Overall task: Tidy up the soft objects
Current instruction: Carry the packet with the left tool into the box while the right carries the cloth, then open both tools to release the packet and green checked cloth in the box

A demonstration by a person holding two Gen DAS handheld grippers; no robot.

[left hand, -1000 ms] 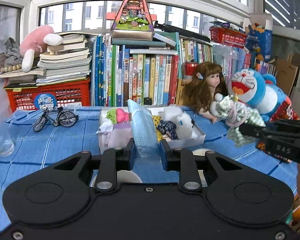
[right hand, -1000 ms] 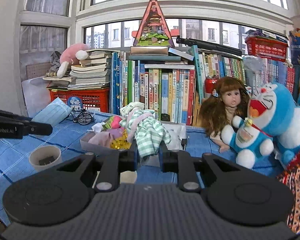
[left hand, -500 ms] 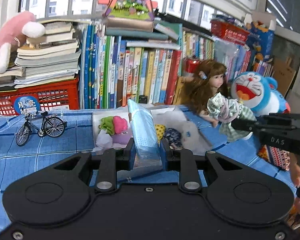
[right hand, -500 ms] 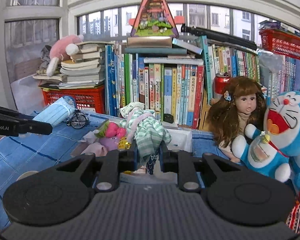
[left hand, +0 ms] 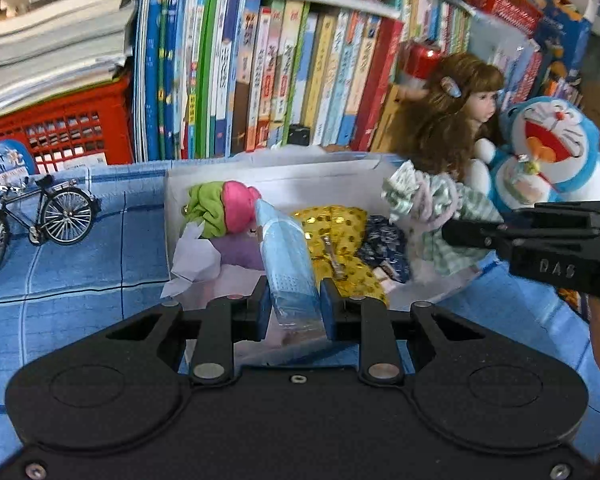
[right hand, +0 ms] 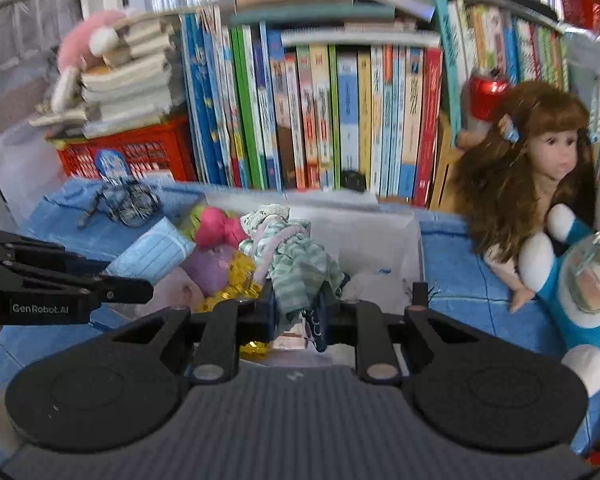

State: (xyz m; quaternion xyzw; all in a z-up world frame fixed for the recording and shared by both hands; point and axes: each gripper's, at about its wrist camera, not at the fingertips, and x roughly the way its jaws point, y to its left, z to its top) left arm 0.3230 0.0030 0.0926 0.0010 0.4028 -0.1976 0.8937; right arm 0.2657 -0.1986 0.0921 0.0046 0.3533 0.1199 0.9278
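My left gripper (left hand: pixel 293 307) is shut on a pack of light blue face masks (left hand: pixel 286 256), held over the front left of a white box (left hand: pixel 284 174). The mask pack (right hand: pixel 152 250) shows at the left in the right wrist view. My right gripper (right hand: pixel 298 310) is shut on a green checked cloth bundle with a pink band (right hand: pixel 296 260), above the box's middle. That cloth bundle (left hand: pixel 432 212) hangs over the box's right end in the left wrist view. Inside the box lie a green and pink scrunchie (left hand: pixel 220 208), a gold sequin cloth (left hand: pixel 340 240) and a dark blue patterned piece (left hand: pixel 384 246).
A row of upright books (left hand: pixel 284 80) stands behind the box. A doll (right hand: pixel 540 168) and a blue plush cat (left hand: pixel 548 148) sit to its right. A toy bicycle (left hand: pixel 40 220) and a red crate (left hand: pixel 60 132) stand at the left on the blue checked cloth (left hand: pixel 80 272).
Both grippers have moved forward and tipped down, each with its item, from short of the box to over it. The box and books look larger and nearer.
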